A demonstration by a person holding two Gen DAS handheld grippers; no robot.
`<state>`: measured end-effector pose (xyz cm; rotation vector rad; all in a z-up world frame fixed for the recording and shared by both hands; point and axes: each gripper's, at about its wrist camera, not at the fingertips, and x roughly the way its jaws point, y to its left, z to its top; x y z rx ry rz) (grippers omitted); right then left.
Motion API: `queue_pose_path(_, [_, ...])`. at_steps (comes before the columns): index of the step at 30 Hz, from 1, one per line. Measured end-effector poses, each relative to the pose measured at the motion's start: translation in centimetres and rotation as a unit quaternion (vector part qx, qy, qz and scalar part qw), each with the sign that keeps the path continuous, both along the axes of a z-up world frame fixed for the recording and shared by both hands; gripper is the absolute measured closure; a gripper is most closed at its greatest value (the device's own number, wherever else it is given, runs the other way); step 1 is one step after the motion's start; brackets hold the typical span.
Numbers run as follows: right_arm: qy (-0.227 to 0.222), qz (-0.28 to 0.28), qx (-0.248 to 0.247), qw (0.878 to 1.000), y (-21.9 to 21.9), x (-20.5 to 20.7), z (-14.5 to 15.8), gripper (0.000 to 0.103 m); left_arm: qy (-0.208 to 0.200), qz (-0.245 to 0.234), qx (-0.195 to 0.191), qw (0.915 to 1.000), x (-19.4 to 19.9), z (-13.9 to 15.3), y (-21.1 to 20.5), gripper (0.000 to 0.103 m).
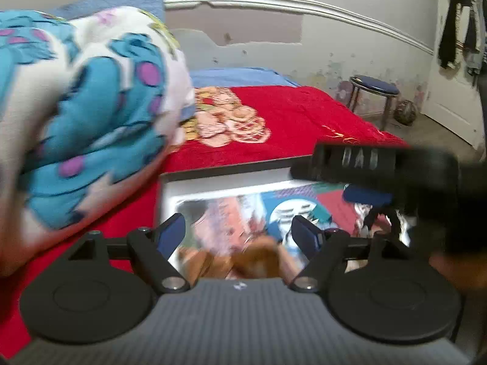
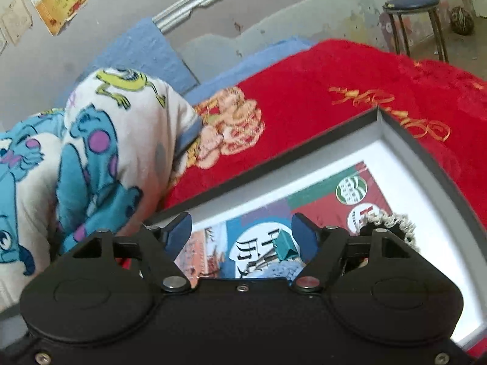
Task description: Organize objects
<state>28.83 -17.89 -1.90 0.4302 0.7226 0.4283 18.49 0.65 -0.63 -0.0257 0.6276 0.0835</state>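
Observation:
A shallow dark-rimmed box (image 2: 404, 130) with a white inside lies on the red bed cover; it also shows in the left wrist view (image 1: 213, 182). A colourful printed booklet (image 2: 319, 210) lies flat in it, seen blurred in the left wrist view (image 1: 231, 213). My left gripper (image 1: 239, 231) is open above the box, over a blurred brown object (image 1: 258, 261). My right gripper (image 2: 242, 234) is open over the booklet, with a small teal clip (image 2: 284, 245) and a bluish fuzzy item (image 2: 283, 269) between its fingers. A grey-fringed dark item (image 2: 392, 222) lies beside the right finger.
A folded cartoon-print blanket (image 2: 100, 158) is piled at the left, also in the left wrist view (image 1: 91, 106). The red cover (image 2: 334, 91) spreads behind the box. The other gripper's black body (image 1: 380, 164) crosses the right. A stool (image 2: 414, 9) and a ball (image 2: 462, 19) stand by the wall.

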Motion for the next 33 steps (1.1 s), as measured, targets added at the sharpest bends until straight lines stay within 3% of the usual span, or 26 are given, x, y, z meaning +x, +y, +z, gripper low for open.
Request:
queue_pose_path(5, [-0.032,-0.007,-0.010,0.999,-0.4,-3.4,6.1,0.025,-0.062,-0.018,0.049,0.9967,-7.4,2.3,-0.9,0.001])
queue_pose_path(8, [-0.078,-0.003,-0.009,0.997,-0.9,-6.7,10.9,0.019,-0.077,-0.024,0.092,0.9925,-10.3,4.1,-2.1,0.000])
queue_pose_path(11, [-0.136,-0.002,-0.006,0.991,-2.0,-11.5,15.3,0.007,-0.099,-0.002,0.076,0.9922,-13.3,6.2,-2.4,0.000])
queue_pose_path(14, [-0.173,-0.013,-0.002,0.985,-3.7,-16.7,17.1,0.000,-0.099,-0.012,0.033,0.9944,-16.0,7.3,-1.3,0.000])
queue_pose_path(18, [-0.162,-0.037,-0.021,0.986,-6.6,-22.6,16.4,0.000,-0.122,-0.011,-0.009,0.9925,-18.9,6.7,0.6,0.000])
queue_pose_path(24, [-0.163,-0.124,-0.078,0.976,-10.0,-31.1,8.9,0.000,-0.068,-0.005,-0.038,0.9970,-18.2,5.4,1.7,0.000])
queue_pose_path(27, [-0.124,-0.125,-0.109,0.978,-9.6,-30.0,6.7,0.000,-0.045,-0.008,-0.029,0.9985,-17.9,4.2,1.3,0.000])
queue_pose_path(31, [-0.169,-0.091,-0.146,0.970,-7.6,-29.1,6.0,0.000,-0.012,-0.019,-0.006,0.9997,-17.2,3.0,0.4,0.000])
queue_pose_path(33, [-0.162,-0.073,-0.166,0.970,-6.3,-28.6,5.5,0.000,-0.001,-0.018,-0.010,0.9998,-17.1,2.5,0.3,0.000])
